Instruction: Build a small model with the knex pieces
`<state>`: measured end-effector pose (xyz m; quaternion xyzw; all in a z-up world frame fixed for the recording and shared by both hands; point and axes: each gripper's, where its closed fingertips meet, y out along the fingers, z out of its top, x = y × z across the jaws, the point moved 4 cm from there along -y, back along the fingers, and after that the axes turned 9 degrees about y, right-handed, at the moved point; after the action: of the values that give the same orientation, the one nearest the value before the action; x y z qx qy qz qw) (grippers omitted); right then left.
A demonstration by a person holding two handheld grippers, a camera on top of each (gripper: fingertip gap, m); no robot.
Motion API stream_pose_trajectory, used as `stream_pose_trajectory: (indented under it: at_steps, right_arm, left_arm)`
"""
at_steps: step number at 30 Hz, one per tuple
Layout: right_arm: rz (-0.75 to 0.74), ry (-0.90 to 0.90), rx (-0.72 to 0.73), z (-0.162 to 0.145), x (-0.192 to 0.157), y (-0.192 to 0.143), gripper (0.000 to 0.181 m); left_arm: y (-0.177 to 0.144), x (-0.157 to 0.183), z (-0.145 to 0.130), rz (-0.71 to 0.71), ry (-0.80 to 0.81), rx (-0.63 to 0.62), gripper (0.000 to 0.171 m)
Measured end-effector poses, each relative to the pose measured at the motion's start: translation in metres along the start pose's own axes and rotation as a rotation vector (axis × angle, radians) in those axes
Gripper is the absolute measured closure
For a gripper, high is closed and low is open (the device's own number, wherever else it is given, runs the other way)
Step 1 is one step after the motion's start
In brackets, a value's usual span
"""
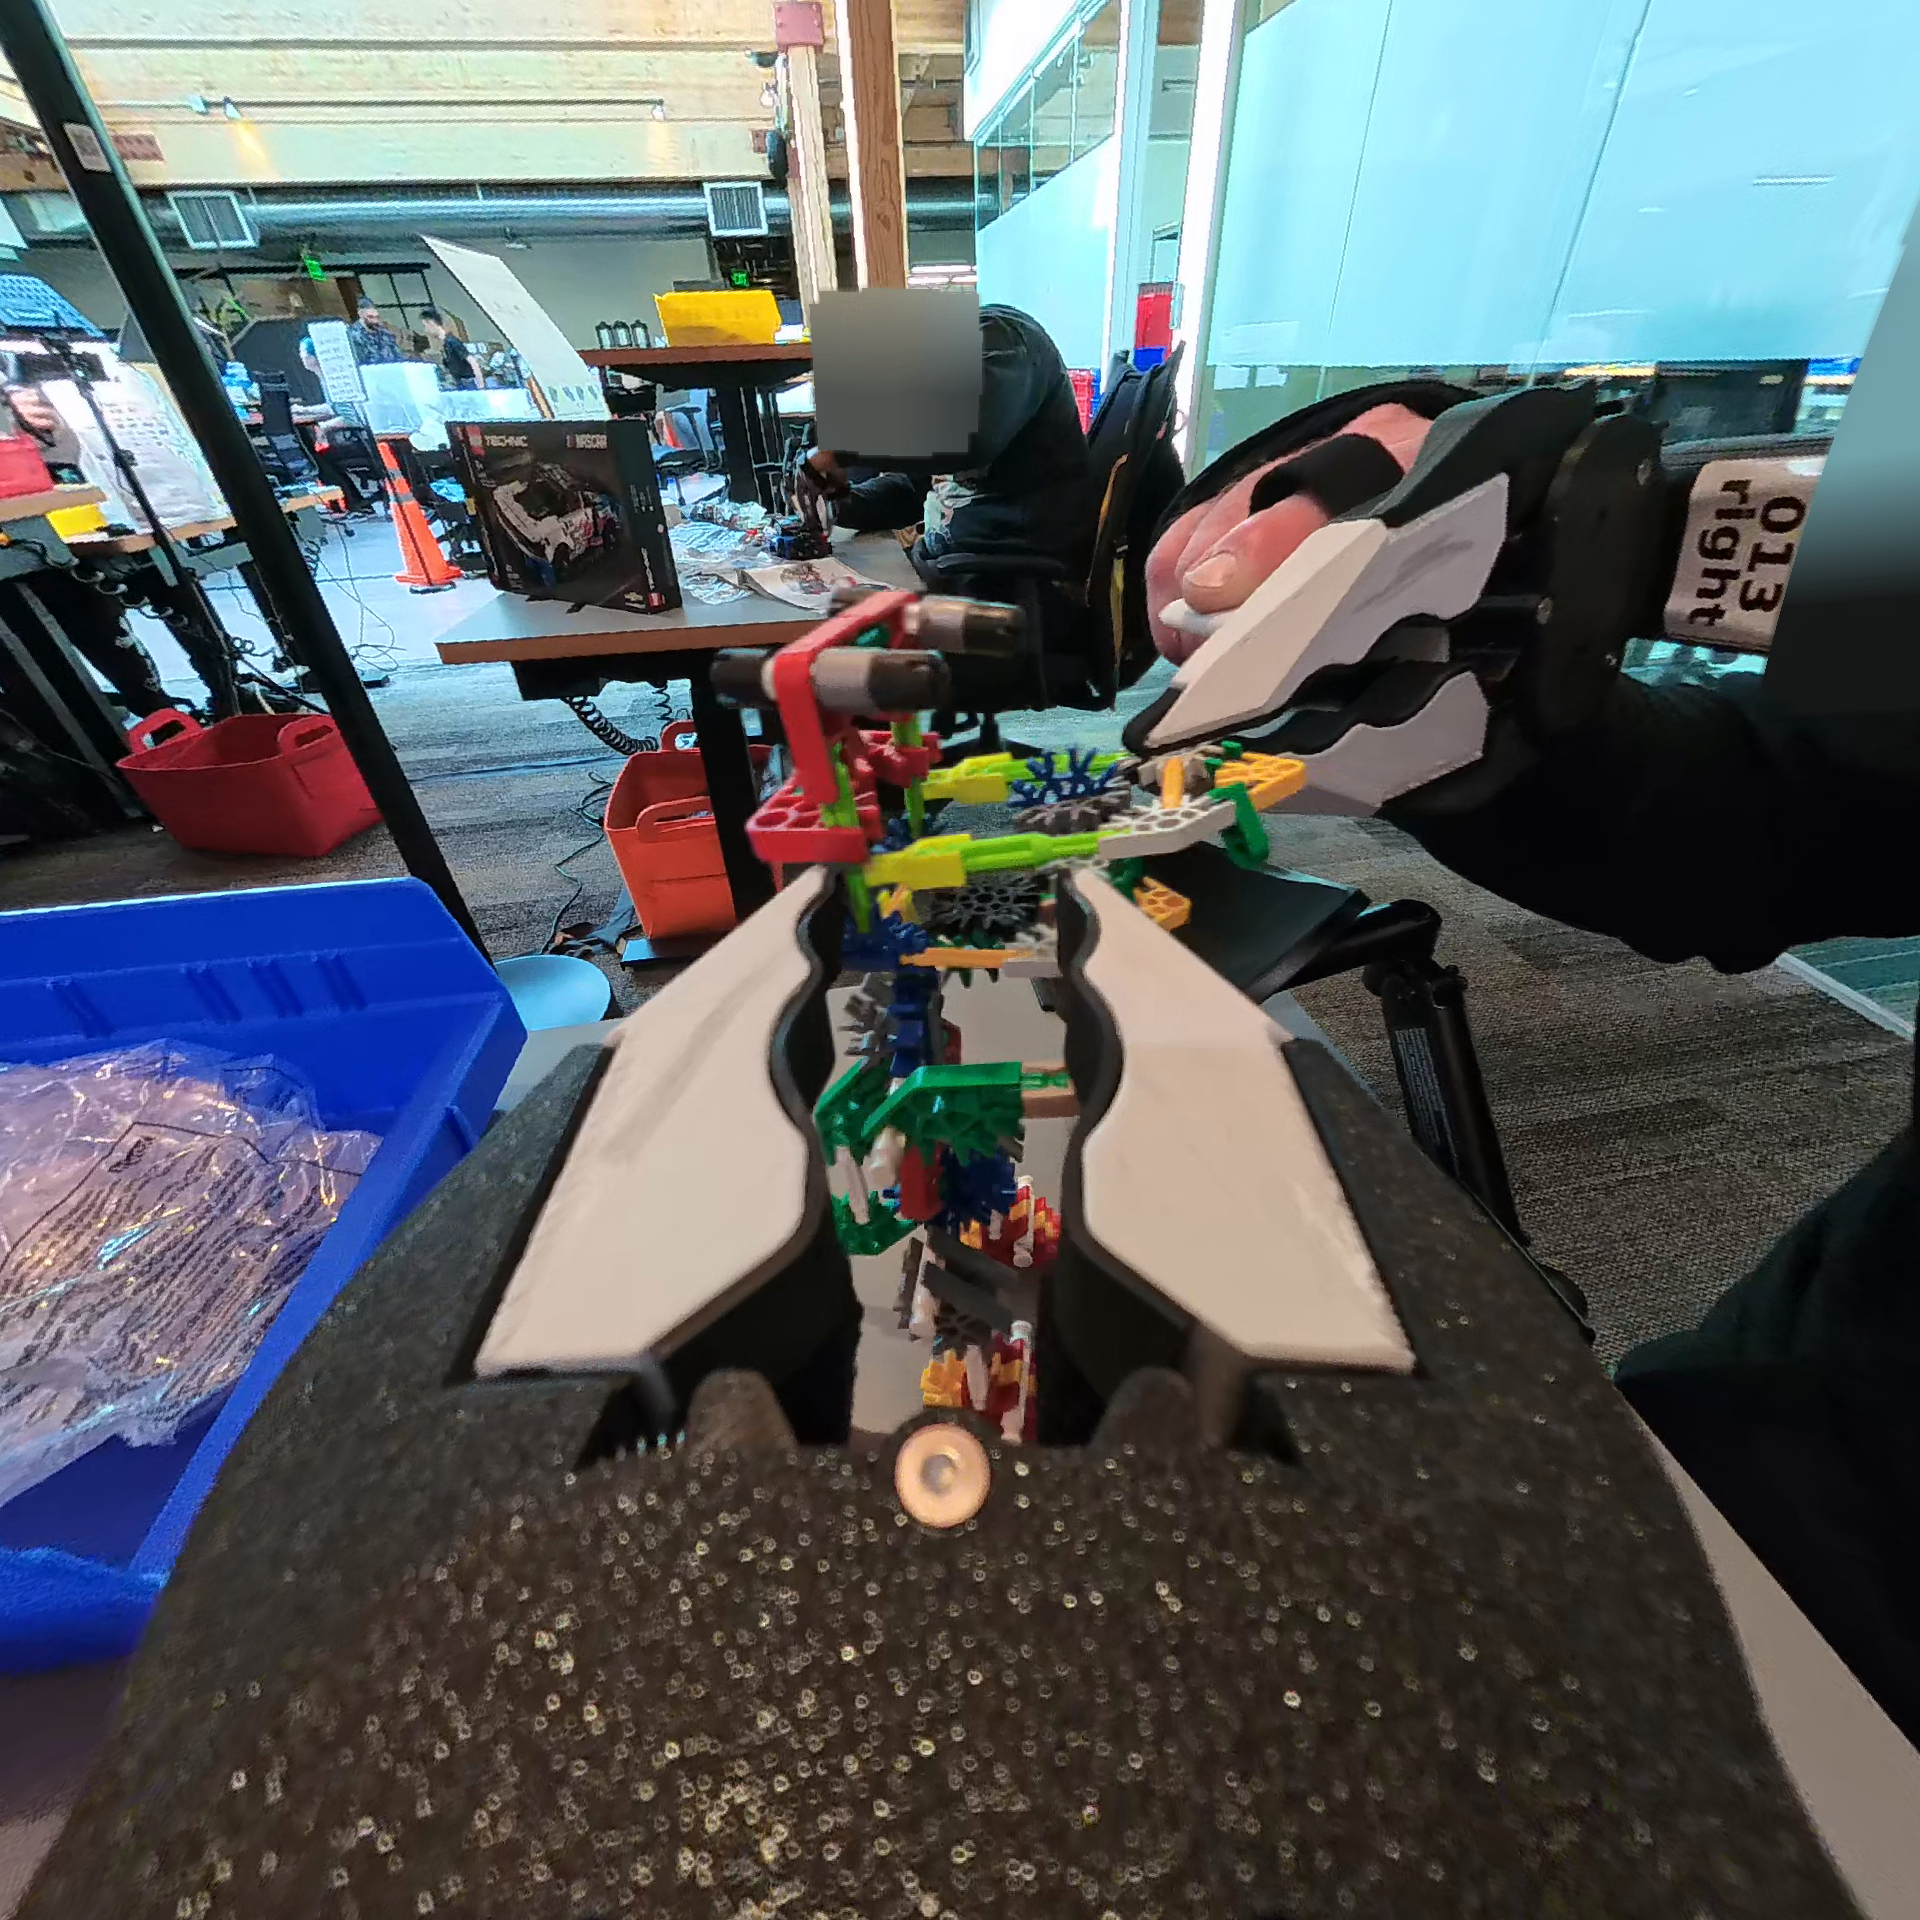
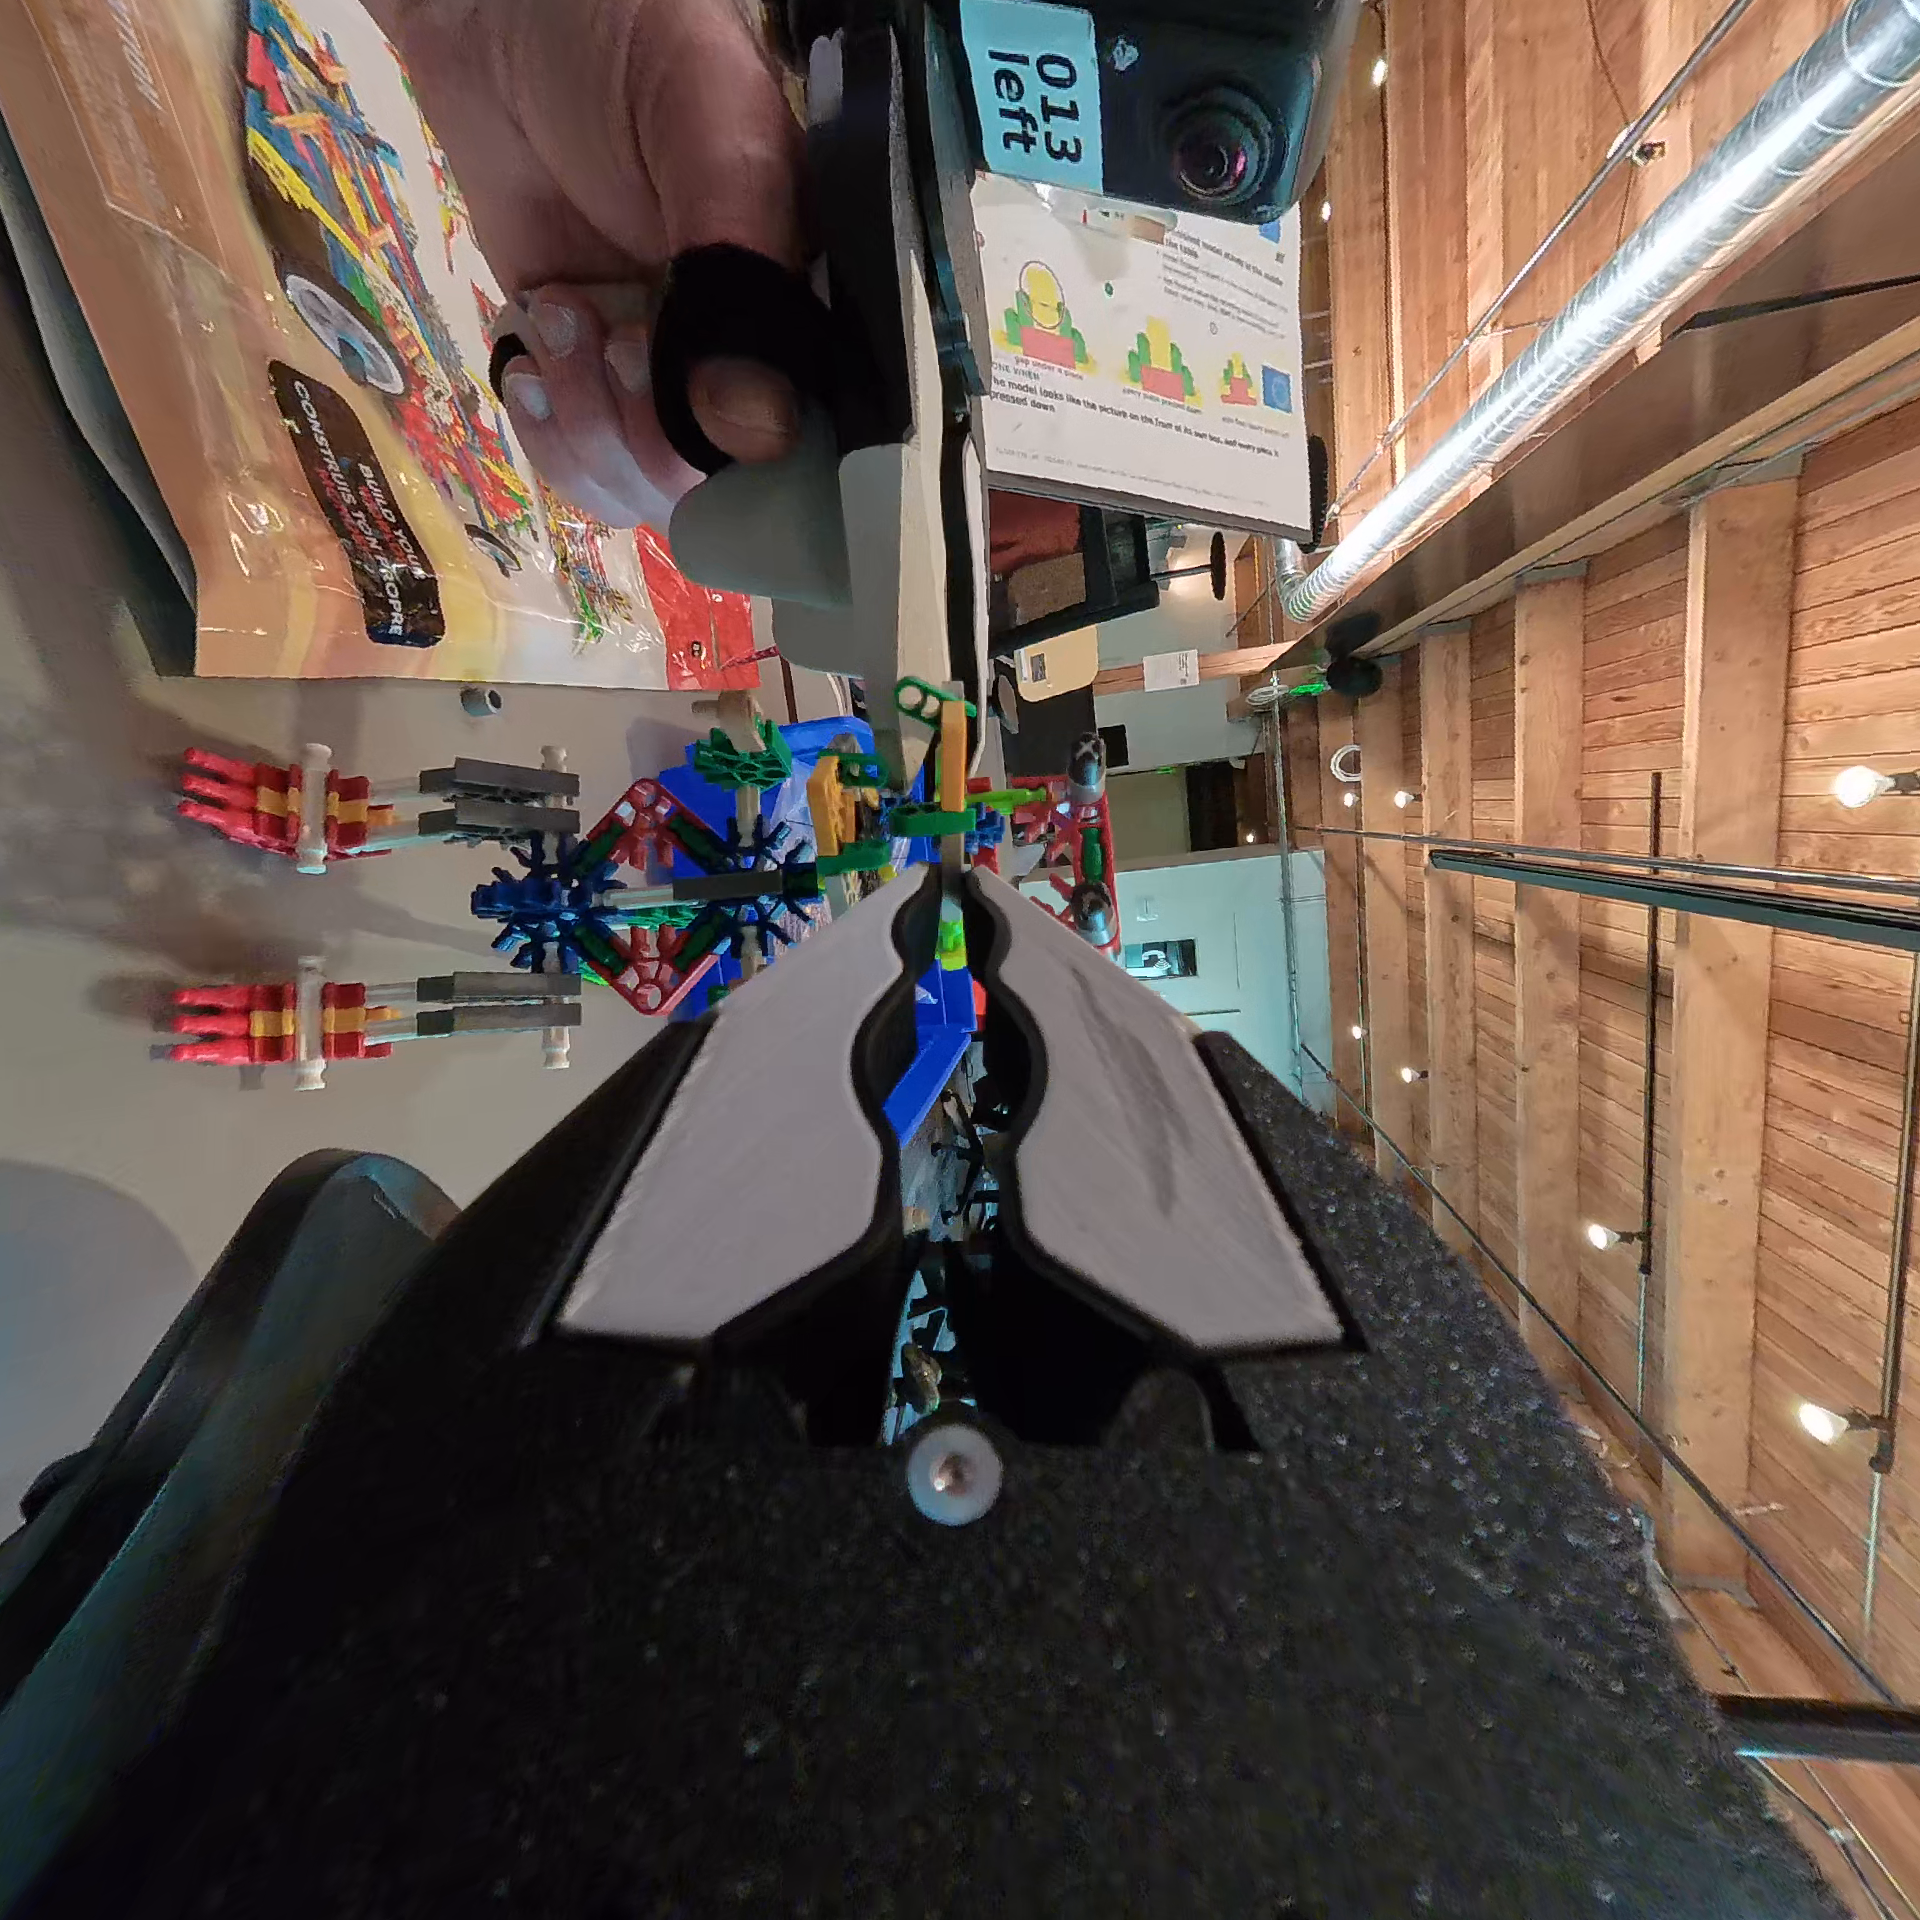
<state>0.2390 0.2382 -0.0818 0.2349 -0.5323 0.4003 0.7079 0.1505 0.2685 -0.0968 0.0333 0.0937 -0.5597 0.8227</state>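
A many-coloured rod-and-connector toy model (image 1: pixel 862 790) stands on the grey table (image 2: pixel 83 935) on red, yellow and grey legs (image 2: pixel 312 800). Two grey cylinders sit in a red frame at its top. My left gripper (image 1: pixel 951 894) reaches from below in its own view, its fingers (image 1: pixel 717 1101) closed against the model's middle around a black gear and blue connectors. It shows edge-on in the right wrist view (image 2: pixel 920 748). My right gripper (image 2: pixel 948 883) is nearly closed on a thin grey-white piece at the end of the model's side arm. It shows at the upper right of the left wrist view (image 1: pixel 1174 764).
A blue bin (image 1: pixel 260 997) with clear plastic bags sits left of the model. A printed booklet (image 2: pixel 343 343) and a white picture sheet (image 2: pixel 1143 343) lie or stand behind it. A black chair (image 1: pixel 1434 1039), red baskets (image 1: pixel 249 779) and a seated person's table are beyond. Only a small space, under 4 cm, lies between the two pairs of fingers.
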Motion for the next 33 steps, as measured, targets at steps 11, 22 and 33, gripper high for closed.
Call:
stream_pose_trajectory:
  at_steps: [11,22,33]
  right_arm:
    - [0.002,-0.001,0.017,-0.003,0.002,0.001,0.18]
    - [-0.005,-0.014,0.03,-0.005,0.003,0.001,0.179]
    - [-0.025,-0.012,0.031,-0.008,0.004,0.002,0.18]
  left_arm:
    - [-0.001,0.006,0.002,-0.077,-0.035,0.03,0.116]
    - [0.004,0.009,0.003,-0.081,-0.037,0.009,0.098]
    - [0.008,0.004,0.003,-0.046,-0.067,0.011,0.107]
